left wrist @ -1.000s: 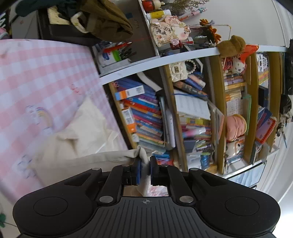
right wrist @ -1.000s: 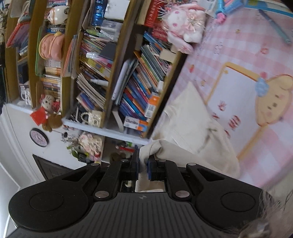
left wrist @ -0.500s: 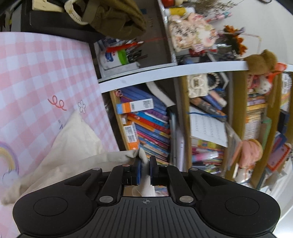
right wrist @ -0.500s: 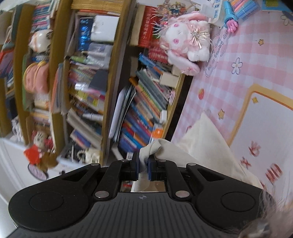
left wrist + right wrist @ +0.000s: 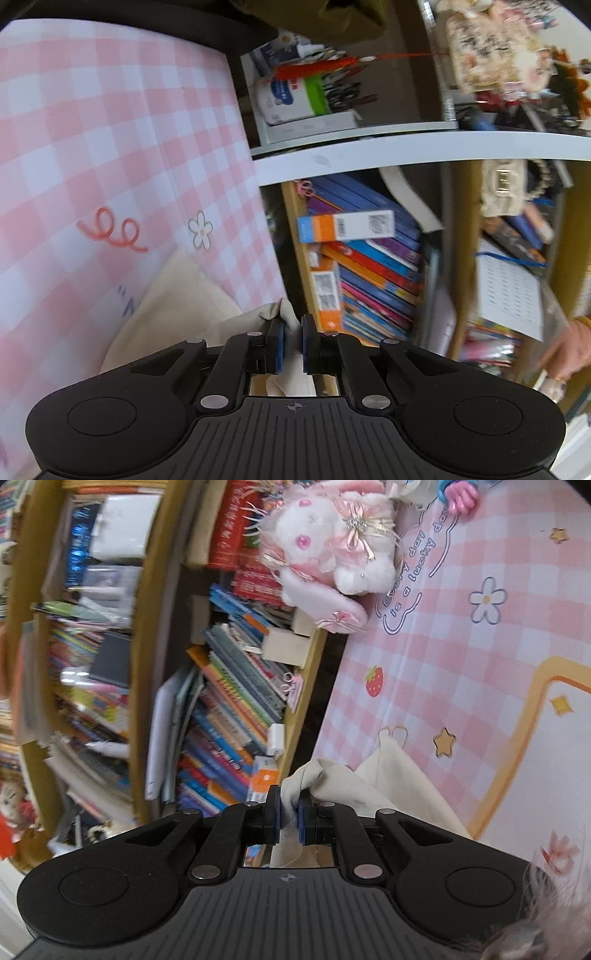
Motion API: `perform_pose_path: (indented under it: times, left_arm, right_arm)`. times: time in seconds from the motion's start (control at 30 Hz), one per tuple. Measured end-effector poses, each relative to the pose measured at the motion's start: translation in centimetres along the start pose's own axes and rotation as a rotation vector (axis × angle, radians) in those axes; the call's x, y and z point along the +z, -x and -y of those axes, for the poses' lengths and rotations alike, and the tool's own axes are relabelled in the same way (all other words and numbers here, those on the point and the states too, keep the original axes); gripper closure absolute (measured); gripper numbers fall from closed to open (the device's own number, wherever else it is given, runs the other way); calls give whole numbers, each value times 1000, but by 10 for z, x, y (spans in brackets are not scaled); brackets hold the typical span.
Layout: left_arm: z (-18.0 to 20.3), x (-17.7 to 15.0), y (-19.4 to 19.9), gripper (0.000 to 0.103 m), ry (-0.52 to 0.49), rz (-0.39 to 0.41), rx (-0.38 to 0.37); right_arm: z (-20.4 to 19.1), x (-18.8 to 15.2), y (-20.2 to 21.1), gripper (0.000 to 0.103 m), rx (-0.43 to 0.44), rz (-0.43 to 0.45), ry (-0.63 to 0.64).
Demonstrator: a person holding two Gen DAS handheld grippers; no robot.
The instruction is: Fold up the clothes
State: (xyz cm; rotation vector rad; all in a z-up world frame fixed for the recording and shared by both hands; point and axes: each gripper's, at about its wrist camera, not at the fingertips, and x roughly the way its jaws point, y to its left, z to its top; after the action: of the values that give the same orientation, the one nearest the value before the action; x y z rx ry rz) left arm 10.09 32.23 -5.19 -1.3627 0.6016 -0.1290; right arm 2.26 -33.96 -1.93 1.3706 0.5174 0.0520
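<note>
A cream cloth garment (image 5: 173,310) lies on the pink checked tablecloth (image 5: 110,147). My left gripper (image 5: 291,334) is shut on one edge of it, cloth bunched between the blue pads. In the right wrist view the same garment (image 5: 391,779) trails to the right over the tablecloth (image 5: 461,664). My right gripper (image 5: 290,808) is shut on another bunched corner of it. Both held corners are lifted above the table near its far edge.
A crowded bookshelf (image 5: 369,277) stands right behind the table edge, also in the right wrist view (image 5: 221,709). A pink and white plush rabbit (image 5: 332,557) sits at the table's far edge. A white shelf board (image 5: 406,151) holds boxes and clutter.
Both grippers have moved toward the far edge of the table and the bookshelf, carrying the held garment corners. The shelf and plush rabbit look larger and closer.
</note>
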Motion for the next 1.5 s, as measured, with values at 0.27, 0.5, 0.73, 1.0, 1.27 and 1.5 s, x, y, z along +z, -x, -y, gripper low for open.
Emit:
perform_pose_path:
  times: [0.27, 0.5, 0.73, 1.0, 1.27, 1.5]
  left_arm:
    - [-17, 13, -67, 94, -74, -73, 263]
    - [13, -2, -45, 44, -313, -105, 258]
    - [45, -66, -55, 44, -699, -268, 309]
    - [48, -69, -103, 45, -645, -300, 337]
    - [83, -17, -80, 45, -379, 2, 142]
    - [75, -99, -85, 45, -779, -232, 336]
  right_arm:
    - [31, 16, -82, 90, -251, -31, 12]
    - [28, 9, -75, 52, -228, -44, 75]
    - [-12, -35, -81, 50, -390, -147, 604]
    - [-22, -57, -132, 47, -461, -337, 920]
    - [-83, 1, -141, 50, -221, -31, 760]
    - [-61, -43, -128, 54, -345, -249, 1136]
